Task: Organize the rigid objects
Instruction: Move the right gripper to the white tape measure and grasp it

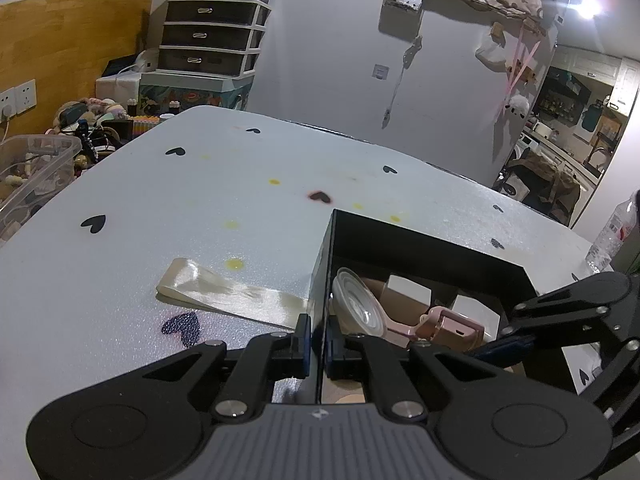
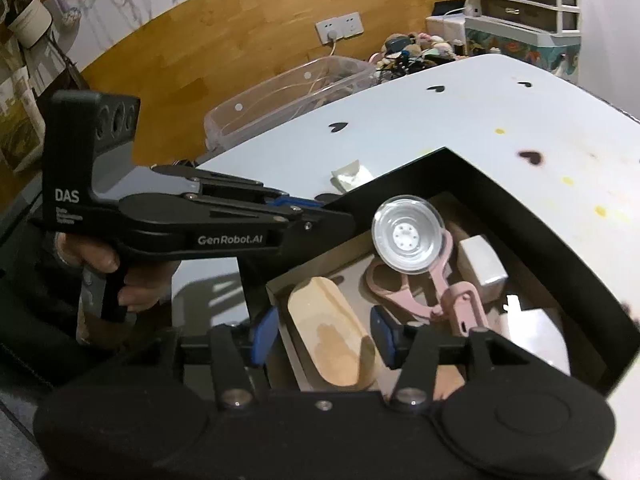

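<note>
- Black box (image 1: 424,236) sits on the white table (image 1: 200,200), open at the top, with black hearts printed on the tabletop around it.
- Left gripper (image 1: 317,340) is clenched on the box's left wall, one blue pad outside, one inside, pinching the thin panel.
- From the right wrist view that same left gripper (image 2: 316,206) reaches in from the left and bites the wall near the corner, a hand (image 2: 132,276) wrapped on its handle.
- Right gripper (image 2: 324,334) hangs over the box's near end, jaws apart and gripping nothing; a wooden scoop (image 2: 332,340) lies below, between the blue pads, untouched.
- Inside the box: a clear round lid (image 2: 406,238) leaning upright, pink scissors (image 2: 404,284) beneath it, a pink clip (image 2: 466,306) touching the scissors' handles, and a white block (image 2: 482,262) just beside them.
- Outside, a cream ribbon (image 1: 232,294) lies flat on the table, its end touching the box's left wall.
- Beyond the table edge stands a clear bin (image 2: 288,96).
</note>
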`<state>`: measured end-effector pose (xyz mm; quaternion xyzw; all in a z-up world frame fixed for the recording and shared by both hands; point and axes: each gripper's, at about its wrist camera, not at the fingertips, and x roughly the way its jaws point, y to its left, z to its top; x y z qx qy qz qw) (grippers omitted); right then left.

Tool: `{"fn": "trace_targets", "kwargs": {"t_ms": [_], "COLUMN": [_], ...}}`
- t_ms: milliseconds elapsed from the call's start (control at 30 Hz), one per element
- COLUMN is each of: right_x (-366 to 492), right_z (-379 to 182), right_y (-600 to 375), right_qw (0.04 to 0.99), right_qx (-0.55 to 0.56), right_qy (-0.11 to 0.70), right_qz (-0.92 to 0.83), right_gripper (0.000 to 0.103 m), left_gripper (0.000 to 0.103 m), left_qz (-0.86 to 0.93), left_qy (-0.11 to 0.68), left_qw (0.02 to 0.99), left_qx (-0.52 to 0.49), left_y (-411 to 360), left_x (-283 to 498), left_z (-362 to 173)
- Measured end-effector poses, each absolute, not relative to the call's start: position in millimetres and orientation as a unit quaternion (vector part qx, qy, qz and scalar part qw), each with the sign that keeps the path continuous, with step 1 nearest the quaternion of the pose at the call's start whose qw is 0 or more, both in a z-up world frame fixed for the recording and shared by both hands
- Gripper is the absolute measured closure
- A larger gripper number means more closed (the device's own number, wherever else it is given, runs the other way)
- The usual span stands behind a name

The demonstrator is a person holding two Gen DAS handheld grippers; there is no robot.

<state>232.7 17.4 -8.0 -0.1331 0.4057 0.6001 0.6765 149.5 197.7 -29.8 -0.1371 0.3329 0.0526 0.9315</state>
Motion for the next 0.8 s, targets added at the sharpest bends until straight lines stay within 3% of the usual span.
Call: {"fn": "trace_targets", "kwargs": {"t_ms": [167,300,400,800], "right_x": [229.8,225.4,221.1,213.0], "right_z": [2.6,13.0,20.9,13.7], "right_y": [-2.3,-17.9,-33.7,-104.2], "right_qw": [0.695,0.721,0.745,0.866], "right_qx": [-0.121,-0.112,-0.107,-0.063], "right_qy": [0.390,0.364,0.340,0.285], "right_qz": [0.592,0.580,0.564,0.407], "right_gripper": [0.037,0.014,0.004,0.000], "left_gripper": [0.097,0.097,0.097,0.097], "left_qz": [0.053,0.056,0.058,0.068], "left_qy": [0.333,0.333,0.333,0.333], "left_qw": [0.931,0.931,0.931,0.932], "left_qx": [-0.137,-0.137,-0.138,-0.127], "left_y": [199.3,199.5,198.9,194.0], "left_x": [149.0,148.8,148.4,148.9], "left_z": [-30.2,-30.5,-30.5,-29.4]}}
